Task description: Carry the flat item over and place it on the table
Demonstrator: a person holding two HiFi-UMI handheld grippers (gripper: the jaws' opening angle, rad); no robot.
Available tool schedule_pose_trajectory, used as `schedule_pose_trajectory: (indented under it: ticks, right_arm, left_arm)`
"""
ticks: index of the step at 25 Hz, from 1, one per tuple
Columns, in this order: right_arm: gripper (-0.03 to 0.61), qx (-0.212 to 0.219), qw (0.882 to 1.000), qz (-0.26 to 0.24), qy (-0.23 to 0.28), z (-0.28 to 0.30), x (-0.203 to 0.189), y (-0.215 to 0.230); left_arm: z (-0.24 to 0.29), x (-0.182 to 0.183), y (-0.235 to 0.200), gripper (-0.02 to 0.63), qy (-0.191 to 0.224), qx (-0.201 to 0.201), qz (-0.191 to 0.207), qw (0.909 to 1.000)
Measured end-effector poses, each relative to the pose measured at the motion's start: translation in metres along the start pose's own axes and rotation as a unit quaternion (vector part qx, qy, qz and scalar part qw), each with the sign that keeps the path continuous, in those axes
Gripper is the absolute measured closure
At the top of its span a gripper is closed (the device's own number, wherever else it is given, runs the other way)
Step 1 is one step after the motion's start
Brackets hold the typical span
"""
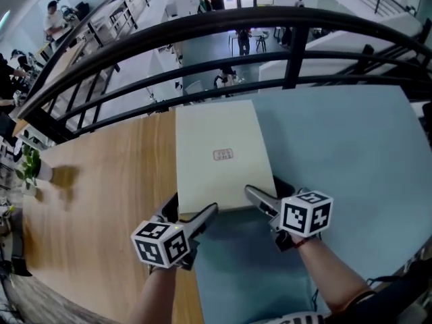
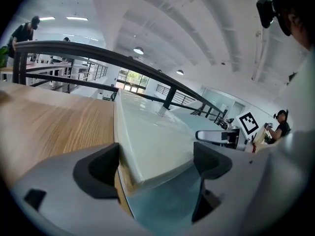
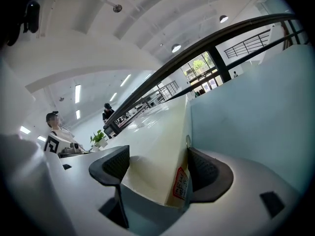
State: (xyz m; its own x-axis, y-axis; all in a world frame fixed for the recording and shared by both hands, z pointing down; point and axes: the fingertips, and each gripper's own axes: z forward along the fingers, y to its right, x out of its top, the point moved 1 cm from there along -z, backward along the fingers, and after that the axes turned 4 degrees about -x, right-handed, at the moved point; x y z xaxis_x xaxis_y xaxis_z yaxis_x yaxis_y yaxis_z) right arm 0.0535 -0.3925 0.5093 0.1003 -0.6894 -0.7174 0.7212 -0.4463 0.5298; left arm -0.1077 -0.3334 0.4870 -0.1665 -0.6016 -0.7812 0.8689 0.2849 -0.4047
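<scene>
Around the box [image 1: 219,154], spread left fingers [image 2: 100,170] are closing; right fingers [image 3: 210,175] pinch it.

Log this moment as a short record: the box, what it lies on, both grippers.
item: flat cream box
lies on: blue surface, left edge along the wood table
left gripper: near left corner between its fingers, closing, not pressing yet
right gripper: near right corner between its fingers; grip unclear
behind: black railing

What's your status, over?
Left gripper closing round box corner. Right gripper round other corner, grip unclear. Box flat on table. Nothing in the way.
</scene>
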Motion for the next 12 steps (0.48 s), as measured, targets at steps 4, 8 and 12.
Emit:
schedule_pose_trajectory:
  ticks: [4, 8, 12]
  right_arm:
    - [0.198, -0.002, 1.000, -0.004, 0.002, 0.008, 0.005, 0.007]
    - [0.198, -0.009, 1.000, -0.019, 0.005, 0.018, 0.013, 0.014]
    - [0.198, -0.014, 1.000, -0.019, 0.004, 0.022, 0.020, 0.018]
  left_arm:
    - [0.012, 0.003, -0.006, 0.141, -0.008, 0.000, 0.004, 1.0000]
    - [0.024, 0.003, -0.014, 0.141, -0.009, 0.000, -0.012, 0.9999]
    - [0.032, 0.007, -0.017, 0.141, -0.004, -0.002, -0.015, 0.9999]
